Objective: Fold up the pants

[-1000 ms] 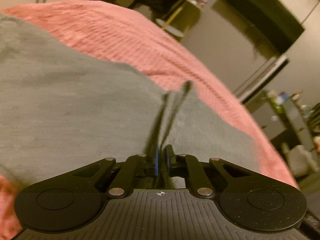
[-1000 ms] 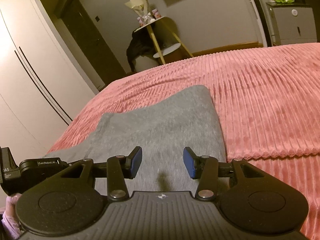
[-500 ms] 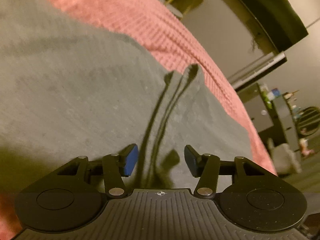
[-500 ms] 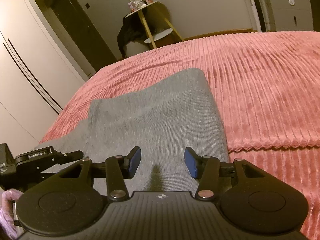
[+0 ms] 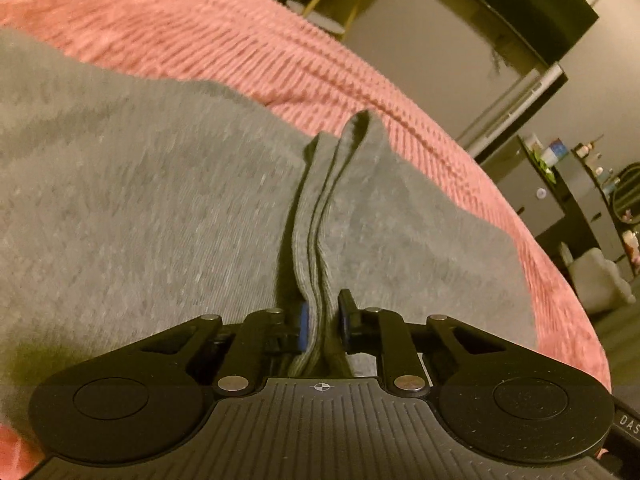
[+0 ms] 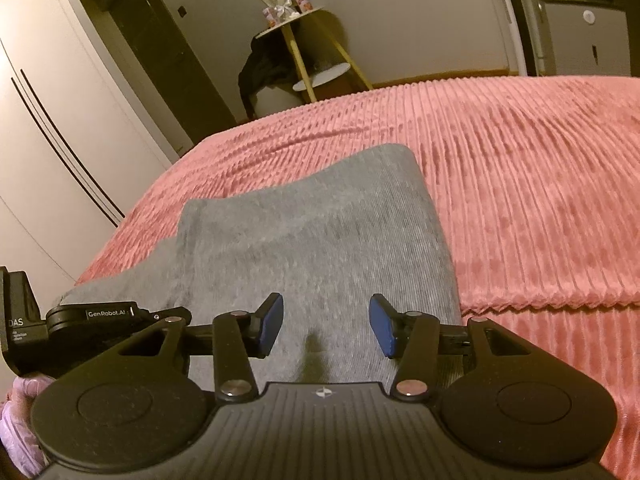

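The grey pants [image 5: 140,200] lie folded on a pink ribbed bedspread [image 5: 240,48]. A raised ridge of their layered edge runs straight into my left gripper [image 5: 323,322], whose jaws are closing with both pads pressing on that ridge. In the right wrist view the pants [image 6: 312,240] spread as a flat grey rectangle. My right gripper [image 6: 326,328] hovers open just over their near end, with nothing between its blue pads. The left gripper's body [image 6: 92,320] shows at the lower left there.
The bedspread [image 6: 520,180] stretches far to the right, its scalloped hem near the front. Beyond the bed stand a white wardrobe [image 6: 60,120], a side table with a bouquet [image 6: 288,20] and a grey cabinet [image 6: 580,36]. A pink sleeve [image 6: 20,420] sits at the left edge.
My left gripper held the fold a second ago, opened over it half a second ago, and has now come together on the ridge again. The right gripper has barely shifted.
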